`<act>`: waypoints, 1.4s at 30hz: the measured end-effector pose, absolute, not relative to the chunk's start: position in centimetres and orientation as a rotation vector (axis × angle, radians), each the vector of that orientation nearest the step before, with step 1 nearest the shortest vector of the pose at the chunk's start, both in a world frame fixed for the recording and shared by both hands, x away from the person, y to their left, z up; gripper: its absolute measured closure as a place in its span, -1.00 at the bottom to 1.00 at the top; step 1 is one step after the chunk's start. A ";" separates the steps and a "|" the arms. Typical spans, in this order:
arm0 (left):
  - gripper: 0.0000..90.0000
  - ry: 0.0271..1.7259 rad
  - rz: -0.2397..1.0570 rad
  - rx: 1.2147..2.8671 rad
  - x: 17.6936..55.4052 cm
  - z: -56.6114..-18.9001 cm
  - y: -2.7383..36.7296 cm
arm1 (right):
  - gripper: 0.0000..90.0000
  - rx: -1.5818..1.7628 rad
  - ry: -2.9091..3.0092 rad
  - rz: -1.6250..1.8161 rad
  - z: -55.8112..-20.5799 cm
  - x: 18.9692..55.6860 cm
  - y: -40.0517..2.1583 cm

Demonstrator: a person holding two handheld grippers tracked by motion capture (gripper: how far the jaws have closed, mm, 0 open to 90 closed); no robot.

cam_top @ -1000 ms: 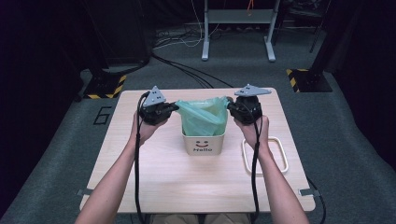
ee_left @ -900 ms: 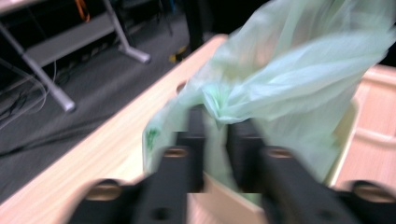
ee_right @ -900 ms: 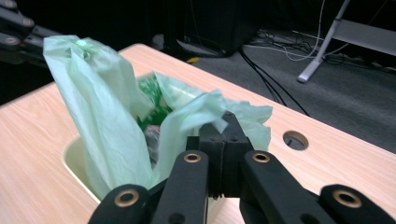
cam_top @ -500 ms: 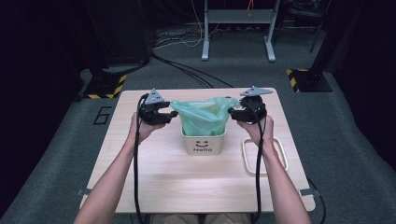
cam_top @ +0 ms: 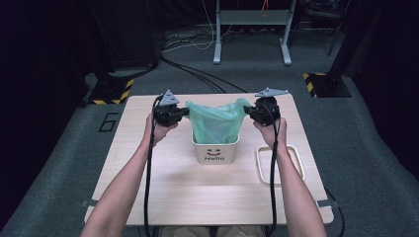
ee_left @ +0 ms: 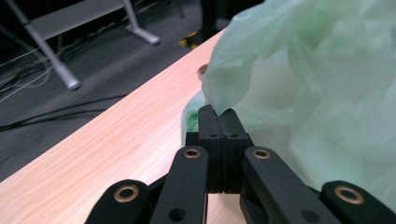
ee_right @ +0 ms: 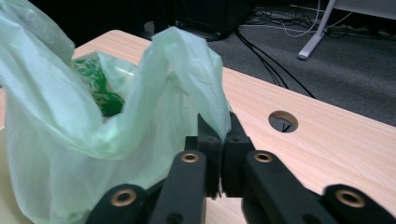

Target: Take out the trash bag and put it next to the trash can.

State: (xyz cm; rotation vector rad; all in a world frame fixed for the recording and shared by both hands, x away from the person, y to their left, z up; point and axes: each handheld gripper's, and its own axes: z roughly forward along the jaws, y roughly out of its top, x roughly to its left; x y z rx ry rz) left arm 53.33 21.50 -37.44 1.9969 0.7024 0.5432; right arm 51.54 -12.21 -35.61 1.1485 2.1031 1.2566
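While the green bag (cam_top: pixel 216 121) sits in the small white bin (cam_top: pixel 215 150) mid-table, the left gripper (cam_top: pixel 184 111) and right gripper (cam_top: pixel 248 111) stretch its mouth apart; lifting or tying looks left to do. In the left gripper view, jaws pinch the bag's edge (ee_left: pixel 224 100). In the right gripper view, jaws clamp another flap (ee_right: pixel 205 93).

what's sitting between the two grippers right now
In the high view, the green plastic bag stretches between the left gripper and right gripper, each clamped on an edge, above the white bin.
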 end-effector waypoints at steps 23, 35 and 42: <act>0.04 0.651 0.279 1.873 50.1 -34.6 19.3 | 1.00 1.001 2.171 1.318 -29.9 48.4 -8.7; -0.11 0.600 0.341 1.876 49.6 -35.1 16.9 | 1.00 0.915 2.259 1.313 -28.7 47.8 -6.3; -0.13 0.545 0.402 1.881 49.5 -35.1 15.2 | 1.00 0.860 2.320 1.289 -28.0 47.7 -5.1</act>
